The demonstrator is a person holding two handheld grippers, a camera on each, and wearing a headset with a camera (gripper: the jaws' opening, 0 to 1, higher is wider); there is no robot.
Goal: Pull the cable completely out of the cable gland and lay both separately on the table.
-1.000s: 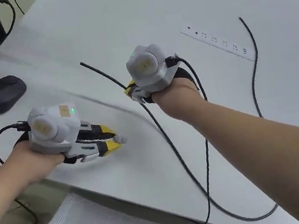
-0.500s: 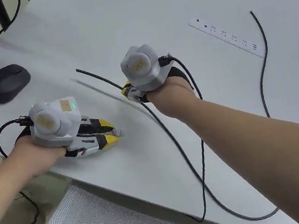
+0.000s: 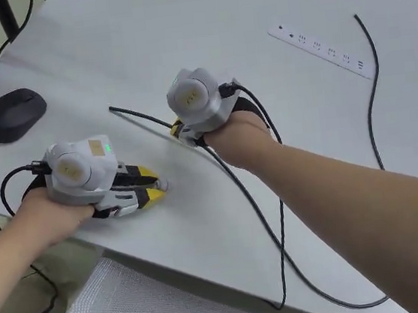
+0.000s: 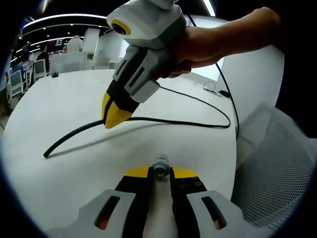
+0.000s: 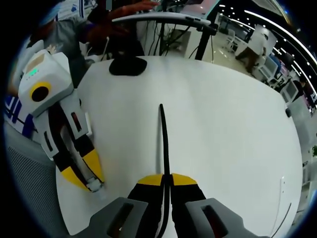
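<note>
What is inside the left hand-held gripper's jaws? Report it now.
A small grey cable gland, clamped at the left hand-held gripper's tips, with nothing protruding from its front. Its rear portion is covered by the jaws.

Both clamped: left tongs (image 3: 159,186), right tongs (image 3: 179,130) (tips near each other).

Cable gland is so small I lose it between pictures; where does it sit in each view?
Head view: cable gland at the tip of the left tool, lower left.
Left gripper view: gland bottom centre, gripped by that view's tool.
Right gripper view: gland lower left, at the other tool's tip.
Shared landmark: the black cable in the right tool.
</note>
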